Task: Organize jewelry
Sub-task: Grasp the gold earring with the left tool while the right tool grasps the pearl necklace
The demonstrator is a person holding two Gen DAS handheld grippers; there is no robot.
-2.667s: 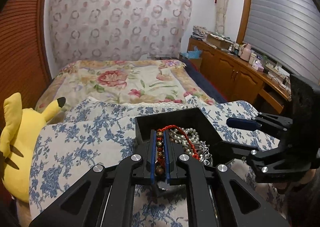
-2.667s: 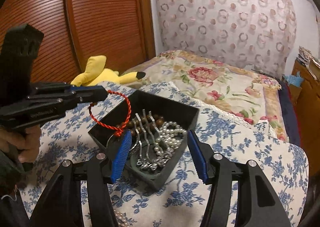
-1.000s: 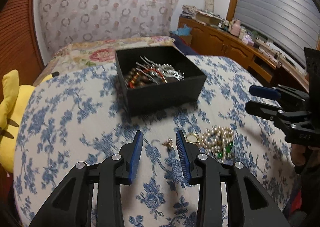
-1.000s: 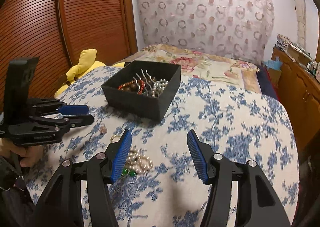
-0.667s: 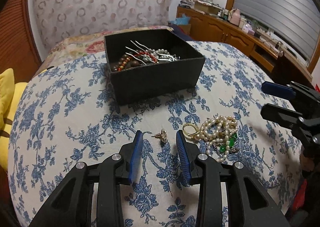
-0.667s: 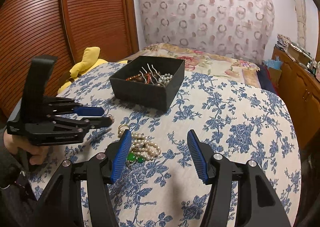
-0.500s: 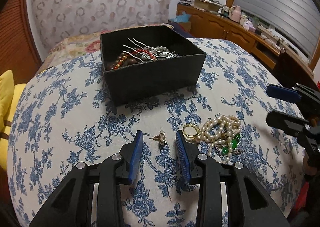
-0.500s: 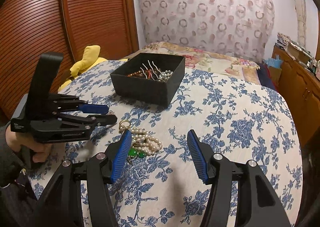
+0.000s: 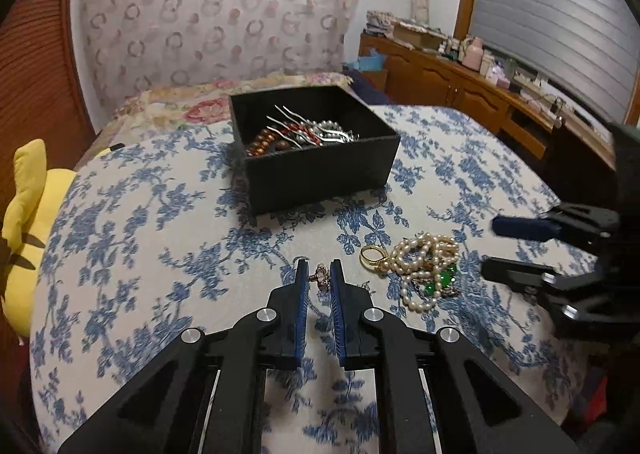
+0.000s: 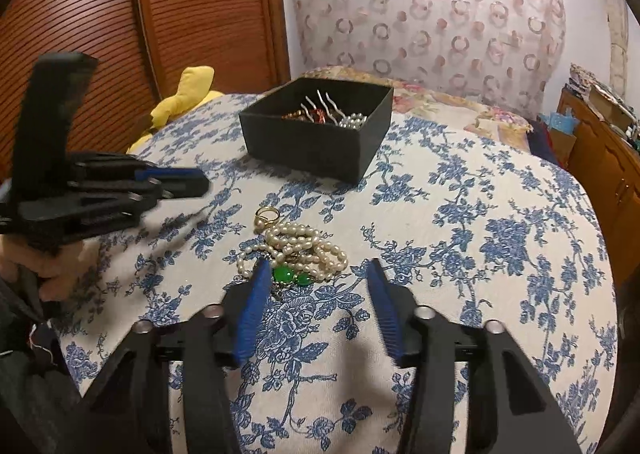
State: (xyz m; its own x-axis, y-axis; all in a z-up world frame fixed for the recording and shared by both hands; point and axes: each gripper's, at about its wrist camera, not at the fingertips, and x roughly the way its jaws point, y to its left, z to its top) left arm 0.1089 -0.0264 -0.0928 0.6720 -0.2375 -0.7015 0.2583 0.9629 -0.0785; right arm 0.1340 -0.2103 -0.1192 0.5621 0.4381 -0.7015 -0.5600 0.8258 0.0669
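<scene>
our left gripper (image 9: 319, 281) pinches a small earring (image 9: 321, 277) above the cloth; our right gripper (image 10: 316, 286), jaws closing, frames the pearl pile (image 10: 298, 248); box (image 9: 320, 169) at twelve o'clock.

From my end the little earring (image 9: 321, 277) pinched in the left tongs (image 9: 319, 274) is too tiny to make out properly. The right wrist view shows the left tongs smeared with blur. The yellow plush toy (image 9: 28, 221) is cut off by the frame edge, and the stuff on the sideboard (image 9: 472, 53) is just mush. The pearl necklace (image 10: 304, 246) hides whatever the green beads (image 10: 292, 276) hang on.
</scene>
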